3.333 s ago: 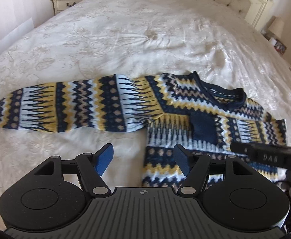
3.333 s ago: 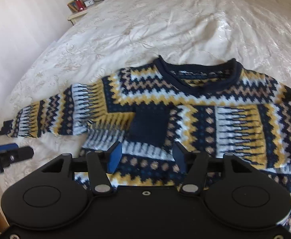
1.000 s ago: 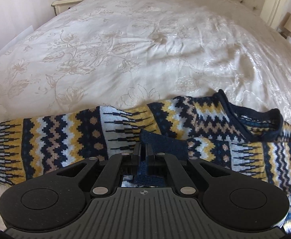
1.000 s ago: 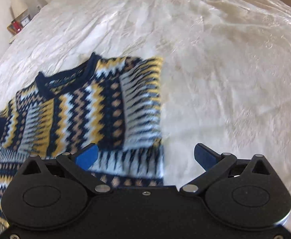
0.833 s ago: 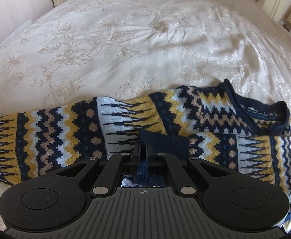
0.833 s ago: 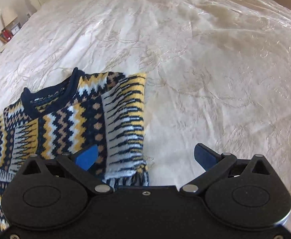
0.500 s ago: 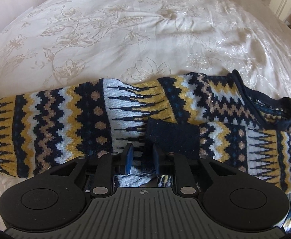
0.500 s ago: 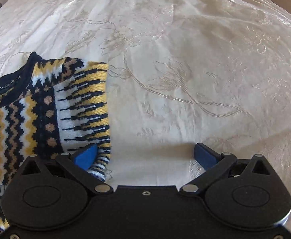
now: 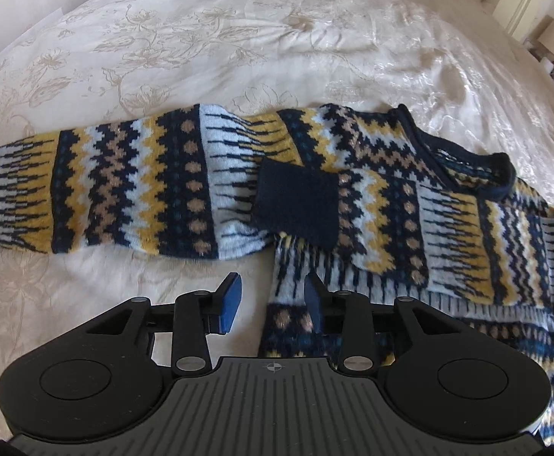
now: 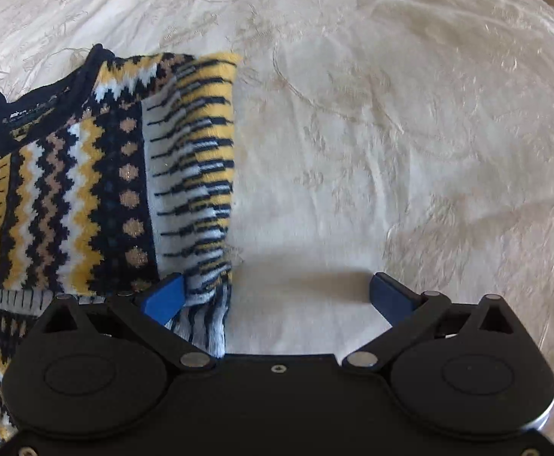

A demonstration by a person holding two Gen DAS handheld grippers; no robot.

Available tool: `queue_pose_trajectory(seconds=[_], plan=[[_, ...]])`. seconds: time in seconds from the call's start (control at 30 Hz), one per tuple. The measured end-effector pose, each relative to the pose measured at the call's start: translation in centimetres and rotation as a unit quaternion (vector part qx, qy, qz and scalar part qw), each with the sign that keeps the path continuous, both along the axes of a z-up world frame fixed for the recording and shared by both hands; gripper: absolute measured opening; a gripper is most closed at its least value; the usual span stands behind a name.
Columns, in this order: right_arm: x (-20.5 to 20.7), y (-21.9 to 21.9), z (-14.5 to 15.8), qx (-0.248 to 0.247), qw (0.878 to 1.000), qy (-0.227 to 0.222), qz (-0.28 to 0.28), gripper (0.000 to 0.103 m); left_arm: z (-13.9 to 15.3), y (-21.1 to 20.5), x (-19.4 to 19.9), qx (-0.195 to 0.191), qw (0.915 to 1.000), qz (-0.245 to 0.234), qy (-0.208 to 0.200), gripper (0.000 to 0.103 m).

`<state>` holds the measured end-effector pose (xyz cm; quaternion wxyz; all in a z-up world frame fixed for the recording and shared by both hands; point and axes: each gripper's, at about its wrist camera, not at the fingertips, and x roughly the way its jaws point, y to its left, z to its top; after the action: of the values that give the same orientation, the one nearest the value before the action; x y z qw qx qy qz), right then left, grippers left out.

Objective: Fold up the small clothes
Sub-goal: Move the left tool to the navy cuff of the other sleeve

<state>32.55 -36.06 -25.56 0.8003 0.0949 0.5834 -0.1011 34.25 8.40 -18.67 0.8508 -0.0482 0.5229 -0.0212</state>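
The collar label is too small to read on the patterned sweater [image 9: 352, 190] lying flat on the bedspread [image 9: 239, 38], where the left gripper [image 9: 273, 300], angled steeply down, is opening on nothing (only this view shows the outstretched sleeve), while the right gripper [image 10: 277, 292] hangs spread wide at the folded edge.

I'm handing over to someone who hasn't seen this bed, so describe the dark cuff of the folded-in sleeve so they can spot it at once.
Start at the cream floral bedspread and find the navy, yellow and white zigzag sweater spread across it. One sleeve is folded in over the chest, and it ends in the cuff, near the armpit of the outstretched sleeve. It is a plain solid navy block amid busy pattern, squarer than the curved navy neckband.
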Motion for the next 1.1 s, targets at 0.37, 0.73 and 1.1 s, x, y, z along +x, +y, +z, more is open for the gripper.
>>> queue_pose_trajectory(seconds=[0.37, 0.73, 1.1], plan=[[-6.1, 4.2, 4.4, 0.029, 0.997, -0.061, 0.031, 0.102, -0.5, 3.5, -6.6, -0.036, 0.9982, 0.038, 0.030, 0.067], [-9.5, 13.0, 4.2, 0.097, 0.987, -0.029, 0.124, 0.102, -0.6, 10.8, -9.8, -0.043, 0.9896, 0.136, 0.020, 0.081], [-8.8, 18.1, 5.9, 0.091, 0.985, -0.039, 0.143, 0.102, 0.9, 21.6, -6.4, -0.054, 0.9752, 0.212, -0.032, 0.082]])
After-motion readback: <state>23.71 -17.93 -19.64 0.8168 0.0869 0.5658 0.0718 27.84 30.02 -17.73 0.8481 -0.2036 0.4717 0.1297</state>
